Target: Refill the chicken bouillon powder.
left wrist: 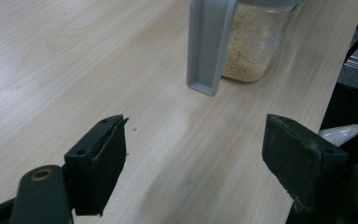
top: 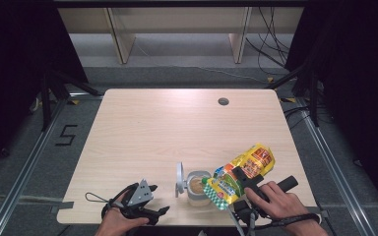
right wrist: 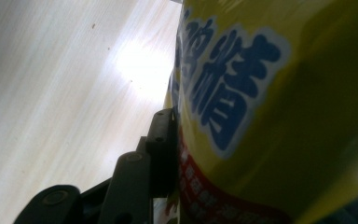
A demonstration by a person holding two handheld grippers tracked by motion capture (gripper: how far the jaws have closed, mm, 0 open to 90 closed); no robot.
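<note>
A pale wooden tabletop (top: 142,128) stands on grey carpet (top: 24,162); a light wooden shelf (top: 177,29) runs along the top, black cables (top: 268,49) upper right.

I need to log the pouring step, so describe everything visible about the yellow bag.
The yellow bag is a glossy, soft plastic pouch printed with blue characters, a red band and a green end. It is tilted, its green end lowered over the open clear container of pale grains. The right gripper is shut on it, one black jaw pressed against its side. Whether anything is flowing out cannot be told.
</note>
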